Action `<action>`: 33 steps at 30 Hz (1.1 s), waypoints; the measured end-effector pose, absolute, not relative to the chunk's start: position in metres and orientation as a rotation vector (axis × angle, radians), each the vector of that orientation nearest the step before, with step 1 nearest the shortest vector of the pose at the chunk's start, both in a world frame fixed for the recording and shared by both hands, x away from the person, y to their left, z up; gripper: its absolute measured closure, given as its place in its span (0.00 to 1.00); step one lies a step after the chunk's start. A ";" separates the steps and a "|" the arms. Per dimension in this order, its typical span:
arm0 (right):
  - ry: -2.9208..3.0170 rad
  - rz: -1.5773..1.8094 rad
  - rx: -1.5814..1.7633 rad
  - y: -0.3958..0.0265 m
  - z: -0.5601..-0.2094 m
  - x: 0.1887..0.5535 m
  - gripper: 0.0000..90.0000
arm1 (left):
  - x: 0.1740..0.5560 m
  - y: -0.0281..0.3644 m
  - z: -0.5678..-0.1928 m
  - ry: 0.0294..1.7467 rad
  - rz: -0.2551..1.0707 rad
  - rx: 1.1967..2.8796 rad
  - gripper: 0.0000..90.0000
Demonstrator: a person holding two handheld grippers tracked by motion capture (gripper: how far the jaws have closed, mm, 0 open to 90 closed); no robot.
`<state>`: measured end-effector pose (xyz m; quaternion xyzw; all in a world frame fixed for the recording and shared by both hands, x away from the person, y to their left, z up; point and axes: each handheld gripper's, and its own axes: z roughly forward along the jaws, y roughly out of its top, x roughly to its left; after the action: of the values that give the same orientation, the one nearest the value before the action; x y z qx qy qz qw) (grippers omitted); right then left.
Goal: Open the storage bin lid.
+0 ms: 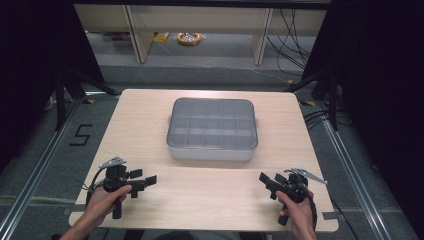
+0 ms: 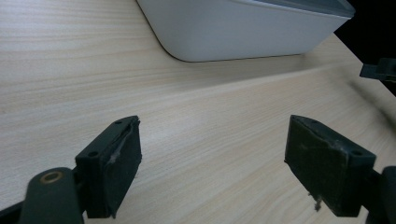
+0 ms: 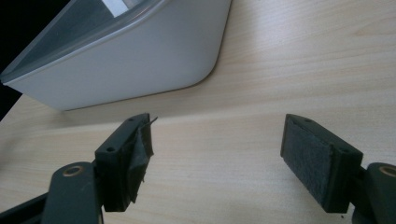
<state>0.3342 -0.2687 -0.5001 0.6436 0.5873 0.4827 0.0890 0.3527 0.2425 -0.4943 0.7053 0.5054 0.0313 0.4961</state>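
My left gripper (image 1: 146, 182) hovers over the desk (image 1: 210, 195) nr the front-left corner, jaws spread wide, nothing btwn them. My right gripper (image 1: 266, 181) sits nr the front-right corner, also released, jaws apart and empty. Both point inward toward the desk's middle. The box (image 1: 212, 129), grey w/ a clear lid and a grid of compartments, rests at the desk's centre, a bit toward the far edge, well apart from both grippers. In the left gripper view the box (image 2: 243, 28) lies ahead of the pads (image 2: 122, 163); in the right gripper view its rounded corner (image 3: 140, 60) is ahead too.
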 end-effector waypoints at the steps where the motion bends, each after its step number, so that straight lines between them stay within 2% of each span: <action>1: 1.743 1.434 1.901 -0.269 -0.501 0.335 0.29 | 0.353 0.242 -0.494 1.234 0.077 1.705 0.20; 5: 1.719 1.415 1.993 -0.267 -0.498 0.337 0.29 | 0.355 0.243 -0.494 1.240 0.071 1.703 0.20; 6: 1.753 1.441 1.915 -0.270 -0.500 0.341 0.29 | 0.357 0.243 -0.495 1.238 0.070 1.699 0.20; 28: 1.686 1.551 1.889 -0.287 -0.478 0.378 0.31 | 0.373 0.240 -0.487 1.245 0.042 1.658 0.19; 33: 1.724 1.555 1.843 -0.286 -0.476 0.385 0.27 | 0.380 0.240 -0.485 1.249 0.048 1.658 0.19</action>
<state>0.3850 -0.2859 -0.4765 0.6192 0.5793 0.5226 0.0884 0.3801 0.2395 -0.4849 0.6880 0.5180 0.0200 0.5078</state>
